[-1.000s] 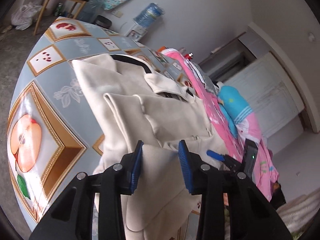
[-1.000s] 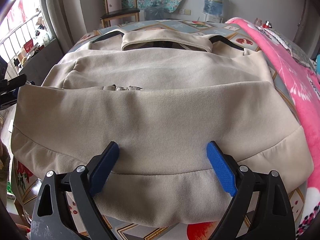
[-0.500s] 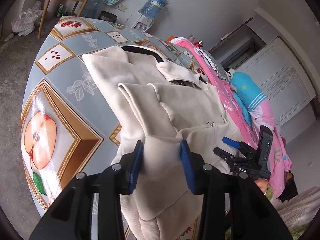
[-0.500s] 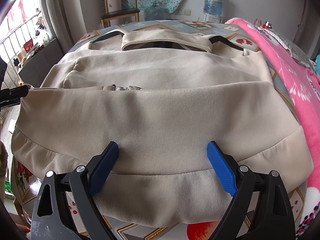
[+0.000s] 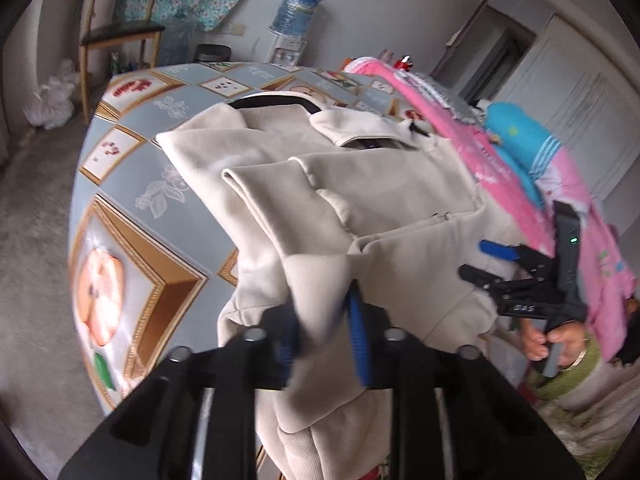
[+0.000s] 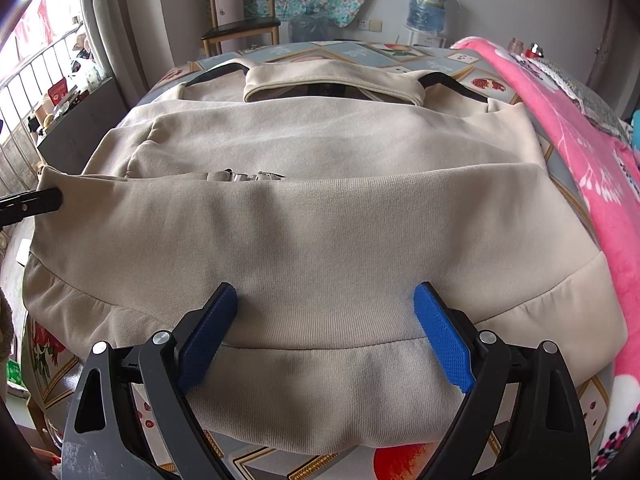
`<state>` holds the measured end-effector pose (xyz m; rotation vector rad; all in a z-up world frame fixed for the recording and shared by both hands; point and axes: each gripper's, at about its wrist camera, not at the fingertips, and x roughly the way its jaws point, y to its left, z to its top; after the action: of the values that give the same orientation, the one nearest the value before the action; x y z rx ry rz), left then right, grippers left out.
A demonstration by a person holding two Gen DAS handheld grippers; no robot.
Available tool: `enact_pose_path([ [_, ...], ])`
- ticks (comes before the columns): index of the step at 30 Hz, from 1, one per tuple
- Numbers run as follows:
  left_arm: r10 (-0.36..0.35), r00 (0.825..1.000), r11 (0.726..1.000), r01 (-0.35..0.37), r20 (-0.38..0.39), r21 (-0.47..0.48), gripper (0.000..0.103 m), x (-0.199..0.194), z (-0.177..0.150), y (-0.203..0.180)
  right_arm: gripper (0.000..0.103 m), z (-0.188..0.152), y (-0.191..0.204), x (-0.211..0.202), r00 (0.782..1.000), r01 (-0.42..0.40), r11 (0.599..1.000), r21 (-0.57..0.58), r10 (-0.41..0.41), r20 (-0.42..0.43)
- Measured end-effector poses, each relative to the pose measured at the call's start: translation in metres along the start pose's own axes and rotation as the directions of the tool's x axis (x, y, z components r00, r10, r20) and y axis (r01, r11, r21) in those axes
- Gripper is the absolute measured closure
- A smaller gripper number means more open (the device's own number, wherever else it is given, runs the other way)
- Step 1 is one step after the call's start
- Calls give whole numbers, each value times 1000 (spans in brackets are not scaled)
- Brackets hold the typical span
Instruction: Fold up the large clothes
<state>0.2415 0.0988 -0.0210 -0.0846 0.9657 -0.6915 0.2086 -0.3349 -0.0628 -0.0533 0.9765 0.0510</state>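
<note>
A round table covered in a grey-blue oilcloth printed with gold-framed fruit pictures (image 5: 132,184) is filling most of both views, with bare cloth showing along its left rim and grey floor lying open beyond that edge. A large beige zip-front sweatshirt with a ribbed hem (image 6: 320,208) is lying across the table, its collar pointing toward the far wall and its hem band hanging just over the near edge. A bright pink floral blanket (image 6: 580,152) is crowding the table's right side, touching the sweatshirt's right edge and leaving no free cloth there. Behind the table, a wooden chair with a dark seat (image 6: 240,24) and a blue water-cooler bottle (image 6: 430,0) are standing against the far wall, well apart from the garment.

The right gripper (image 6: 326,332), black with blue ribbed pads, is hovering over the middle of the hem with its jaws spread wide and nothing clamped between them. The left gripper (image 5: 324,340), blurred in its own view, is closing its jaws on the sweatshirt's left hem corner, which is bunching up between the pads.
</note>
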Motion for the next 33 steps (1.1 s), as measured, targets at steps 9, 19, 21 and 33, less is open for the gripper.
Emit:
enact_pose_path([
  [9,282,959,942,-280,15,186,86,6,-9,-49,17,1,0,-1,1000,-8,1000,-10,8,4],
  [19,479,878,872,-478,18,105,90,14,-15,-68,18,2,-87,-44,992,-99,985,144,86,88],
  [21,496,868,864,-495,8,97,90,18,-16,-71,23,11,-125,-49,993,-90,974,210,71,96],
  [33,533,846,845,-532,-10,58,90,23,-17,-72,49,95,-230,17,928,-349,852,390,372,19],
])
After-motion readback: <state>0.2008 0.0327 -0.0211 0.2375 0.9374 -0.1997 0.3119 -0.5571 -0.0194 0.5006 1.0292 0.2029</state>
